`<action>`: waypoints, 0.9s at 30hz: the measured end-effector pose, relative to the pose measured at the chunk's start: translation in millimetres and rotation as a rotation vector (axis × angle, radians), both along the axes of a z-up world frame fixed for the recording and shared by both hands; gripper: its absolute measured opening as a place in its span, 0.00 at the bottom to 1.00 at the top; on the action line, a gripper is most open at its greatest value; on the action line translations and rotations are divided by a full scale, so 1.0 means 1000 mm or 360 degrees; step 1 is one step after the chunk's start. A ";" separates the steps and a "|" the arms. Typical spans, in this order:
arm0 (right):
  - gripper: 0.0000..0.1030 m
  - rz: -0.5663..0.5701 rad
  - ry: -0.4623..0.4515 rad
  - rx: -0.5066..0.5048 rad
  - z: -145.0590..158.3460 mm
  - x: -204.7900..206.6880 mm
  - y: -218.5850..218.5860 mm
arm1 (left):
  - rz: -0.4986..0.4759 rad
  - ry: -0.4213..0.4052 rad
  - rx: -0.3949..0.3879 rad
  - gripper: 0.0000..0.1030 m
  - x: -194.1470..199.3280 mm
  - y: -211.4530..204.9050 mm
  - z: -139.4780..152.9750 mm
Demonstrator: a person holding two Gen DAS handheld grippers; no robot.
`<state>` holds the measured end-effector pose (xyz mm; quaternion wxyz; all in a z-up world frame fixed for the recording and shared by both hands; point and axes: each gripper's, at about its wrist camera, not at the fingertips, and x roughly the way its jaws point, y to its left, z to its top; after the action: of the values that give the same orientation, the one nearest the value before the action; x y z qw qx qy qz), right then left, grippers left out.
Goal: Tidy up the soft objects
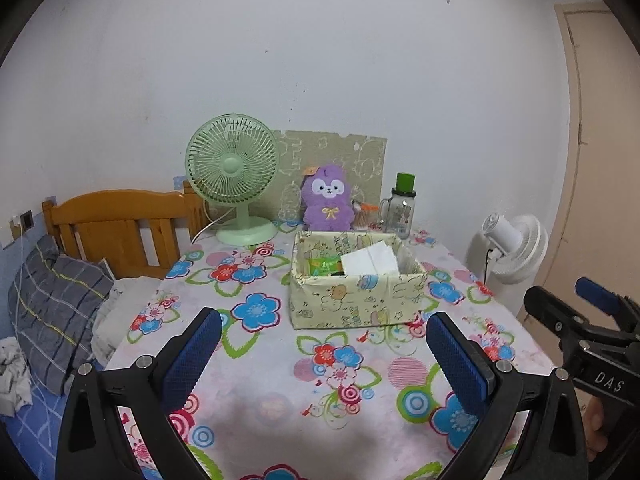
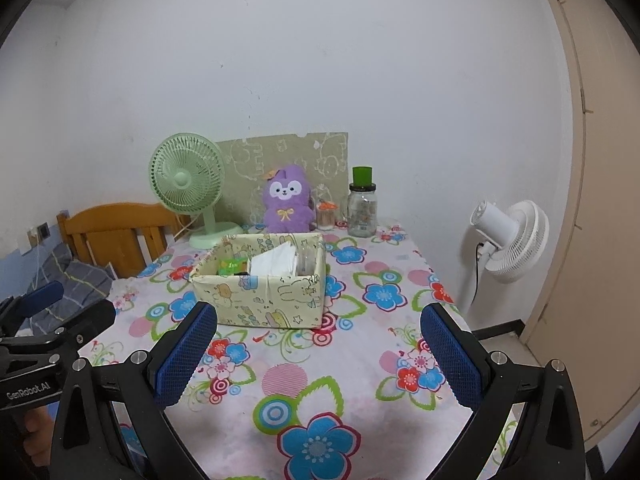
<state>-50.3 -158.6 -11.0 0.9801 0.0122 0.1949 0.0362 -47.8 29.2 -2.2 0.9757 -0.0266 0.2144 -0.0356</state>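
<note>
Both grippers, left and right, released, empty, low over table. Plush upright behind box, beside jar. Risk: reaching past box could topple jar.

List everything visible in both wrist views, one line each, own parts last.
purple plush toy: one, purple with white face, upright at the table's far edge against the wall.
patterned cardboard box: one, pale yellow, mid-table, open, holding white tissue paper and a green packet.
green desk fan: one, pale green, far left of table.
glass jar with green lid: one, clear, right of the plush.
floral tablecloth: one, pink with blue and red flowers, covering the table.
white standing fan: one, on the floor right of the table.
wooden headboard: one, brown, left.
left tool: black with blue pads, open.
right tool: same, open.
</note>
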 end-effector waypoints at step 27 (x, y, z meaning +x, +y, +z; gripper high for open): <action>1.00 0.0002 -0.0028 0.0039 0.002 -0.003 -0.003 | 0.0024 -0.0026 -0.0009 1.00 -0.004 0.002 0.001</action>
<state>-53.4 -162.1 -9.5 0.9815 0.0238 0.1857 0.0393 -51.6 30.7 -1.2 0.9776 -0.0308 0.2062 -0.0290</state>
